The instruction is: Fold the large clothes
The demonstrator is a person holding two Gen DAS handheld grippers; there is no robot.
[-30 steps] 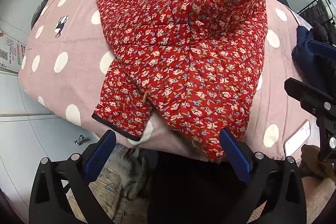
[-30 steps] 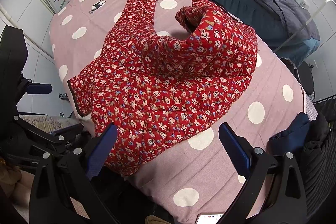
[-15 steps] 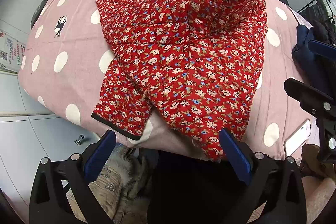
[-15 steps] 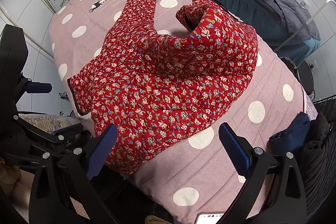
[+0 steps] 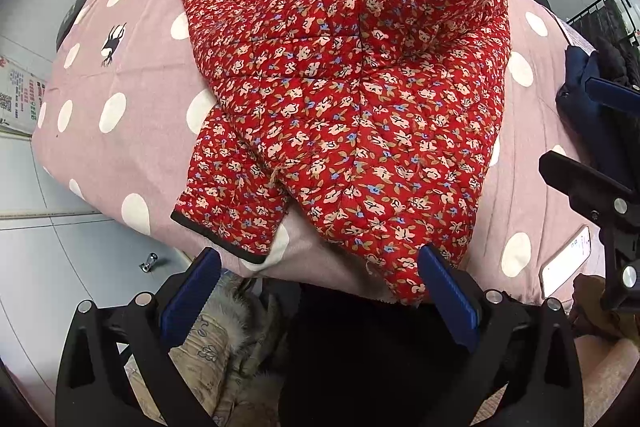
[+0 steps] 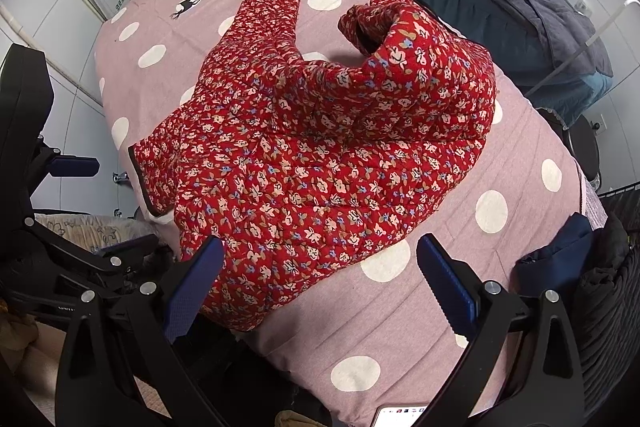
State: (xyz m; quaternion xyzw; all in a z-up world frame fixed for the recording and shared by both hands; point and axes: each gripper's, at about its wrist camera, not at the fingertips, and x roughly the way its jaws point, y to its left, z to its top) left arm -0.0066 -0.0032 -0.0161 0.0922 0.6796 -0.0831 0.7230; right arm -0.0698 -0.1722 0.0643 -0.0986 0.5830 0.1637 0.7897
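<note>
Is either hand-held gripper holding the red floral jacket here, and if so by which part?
Nothing is held. The left hand-held gripper and right hand-held gripper are both open, near the red floral jacket hem, which lies on the polka-dot cover.

Even, bright indoor lighting, soft diffuse shadows, no strong glare, sharp focus at centre, heavy fisheye bending at edges, black vignette filling all corners

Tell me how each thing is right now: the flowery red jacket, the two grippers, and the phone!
Red jacket: lying spread on the dotted pink cover, not folded yet, hem hanging over the near edge.
Left gripper: open, holding nothing.
Right gripper: open, holding nothing.
Phone: flat on the cover, screen lit.
</note>
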